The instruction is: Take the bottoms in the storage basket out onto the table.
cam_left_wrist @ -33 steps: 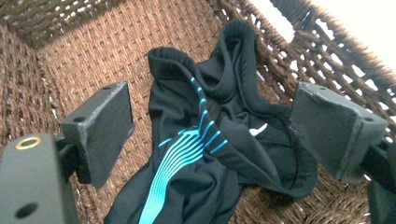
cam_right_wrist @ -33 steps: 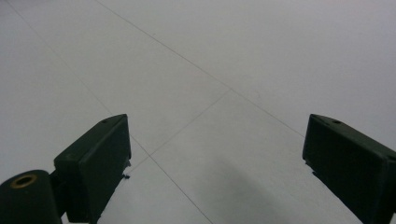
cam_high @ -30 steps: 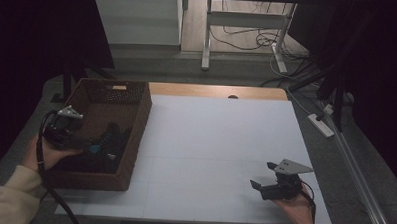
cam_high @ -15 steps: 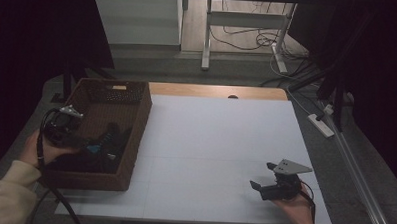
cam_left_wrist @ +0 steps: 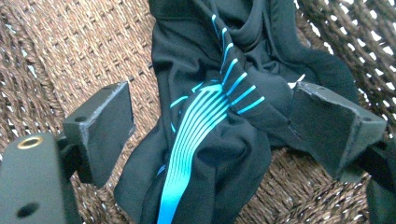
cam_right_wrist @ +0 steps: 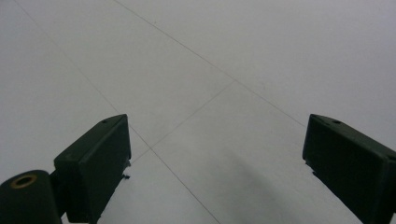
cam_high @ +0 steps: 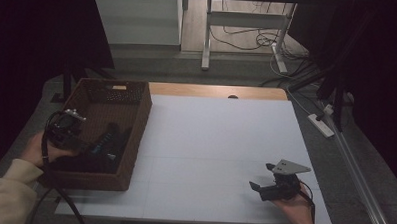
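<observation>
Black garment with cyan stripes (cam_left_wrist: 210, 135) lies crumpled in wicker basket (cam_high: 136, 125); left gripper (cam_left_wrist: 210, 123) fingers wide, straddling fabric. Next: close on fold, lift clear. Right gripper (cam_high: 264, 182) fingers wide, idle over white tabletop (cam_high: 220, 138).

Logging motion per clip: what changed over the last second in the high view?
The left gripper drew slightly back toward the wicker basket's left wall, open over the black garment with cyan stripes, nothing grasped. The right gripper stayed open, resting on the white table. Basket and garment unmoved.
</observation>
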Tool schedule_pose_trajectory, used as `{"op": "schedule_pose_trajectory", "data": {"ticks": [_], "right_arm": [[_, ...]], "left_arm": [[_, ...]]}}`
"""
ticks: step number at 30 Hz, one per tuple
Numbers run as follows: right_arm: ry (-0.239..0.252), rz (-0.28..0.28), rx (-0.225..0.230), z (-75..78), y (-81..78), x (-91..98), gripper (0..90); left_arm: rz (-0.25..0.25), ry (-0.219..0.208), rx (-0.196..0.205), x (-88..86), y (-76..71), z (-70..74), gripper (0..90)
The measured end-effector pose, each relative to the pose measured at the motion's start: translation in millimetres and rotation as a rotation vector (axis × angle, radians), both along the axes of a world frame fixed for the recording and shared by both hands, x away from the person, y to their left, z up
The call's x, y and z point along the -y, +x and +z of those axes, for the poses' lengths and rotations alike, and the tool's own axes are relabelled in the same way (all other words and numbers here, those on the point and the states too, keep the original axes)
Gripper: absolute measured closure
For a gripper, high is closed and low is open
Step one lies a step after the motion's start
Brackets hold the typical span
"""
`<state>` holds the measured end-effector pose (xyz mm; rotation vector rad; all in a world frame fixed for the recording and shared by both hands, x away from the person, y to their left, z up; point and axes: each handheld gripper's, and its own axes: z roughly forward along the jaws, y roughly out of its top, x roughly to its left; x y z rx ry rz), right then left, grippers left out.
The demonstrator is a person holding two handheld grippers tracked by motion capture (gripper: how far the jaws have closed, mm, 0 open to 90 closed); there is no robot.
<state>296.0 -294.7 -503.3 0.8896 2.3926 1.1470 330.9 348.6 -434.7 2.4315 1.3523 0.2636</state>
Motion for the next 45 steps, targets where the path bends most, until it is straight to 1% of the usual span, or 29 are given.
{"op": "schedule_pose_trajectory", "data": {"ticks": [3, 5, 7, 9, 11, 12, 14, 17, 23, 25, 29, 30, 32, 33, 34, 35, 38, 41, 45], "right_arm": [[0.003, -0.001, -0.001, 0.3, 0.0, 0.3, 7.6], [0.003, -0.002, -0.001, 0.2, 0.1, 0.5, 7.6], [0.002, -0.002, -0.001, 0.1, 0.1, 0.5, 7.6], [-0.002, -0.003, -0.001, 0.0, 0.1, 0.4, 7.6], [-0.002, -0.003, -0.002, -0.1, 0.1, 0.4, 7.6], [-0.002, -0.003, -0.002, 0.0, 0.1, 0.4, 7.6], [0.001, -0.001, -0.003, -0.1, 0.1, 0.7, 7.6], [0.003, 0.001, -0.006, -0.4, 0.0, 0.9, 7.6], [0.005, 0.001, -0.009, -0.7, -0.3, 1.2, 7.6], [0.005, 0.002, -0.01, -0.9, -0.3, 1.4, 7.6], [0.005, 0.005, -0.013, -1.1, -0.4, 1.4, 7.6], [0.004, 0.005, -0.014, -1.2, -0.4, 1.3, 7.6], [0.003, 0.005, -0.015, -1.4, -0.4, 1.1, 7.6], [0.001, 0.004, -0.015, -1.3, -0.4, 1.0, 7.6], [0.001, 0.005, -0.015, -1.4, -0.4, 0.9, 7.6], [0.001, 0.005, -0.015, -1.4, -0.4, 0.9, 7.6], [0.003, 0.008, -0.015, -1.5, -0.2, 0.6, 7.6], [0.0, 0.01, -0.018, -1.6, -0.2, 0.3, 7.6], [-0.004, 0.01, -0.021, -1.7, -0.1, 0.0, 7.6]], "left_arm": [[-0.005, 0.003, -0.007, 0.0, 1.3, -0.7, 14.9], [0.0, 0.021, -0.016, -0.1, 2.8, -1.8, 14.3], [0.001, 0.023, -0.022, -0.4, 3.4, -2.5, 14.1], [-0.001, 0.028, -0.04, -1.5, 5.1, -4.7, 14.1], [-0.003, 0.029, -0.045, -1.6, 5.5, -5.2, 14.0], [-0.007, 0.027, -0.057, -2.0, 6.6, -6.6, 13.9], [-0.017, -0.003, -0.072, -3.6, 8.4, -8.1, 13.1], [-0.018, -0.009, -0.094, -5.1, 12.8, -11.9, 12.7], [-0.027, 0.028, -0.135, -5.0, 18.5, -19.6, 12.3], [-0.028, 0.039, -0.139, -4.9, 19.2, -21.7, 12.2], [-0.033, 0.044, -0.152, -4.9, 19.8, -25.0, 12.3], [-0.044, 0.046, -0.168, -4.2, 20.1, -27.4, 12.1], [-0.053, 0.056, -0.181, -2.9, 20.3, -29.7, 12.0], [-0.053, 0.056, -0.181, -2.9, 20.3, -29.7, 12.0], [-0.076, 0.054, -0.204, -2.2, 20.4, -31.9, 12.1], [-0.09, 0.055, -0.218, -1.5, 20.6, -33.5, 12.1], [-0.11, 0.068, -0.244, 0.1, 21.7, -37.1, 11.0], [-0.114, 0.086, -0.26, 2.2, 23.2, -40.4, 9.8], [-0.111, 0.089, -0.274, 3.4, 25.8, -43.9, 9.4]]}}
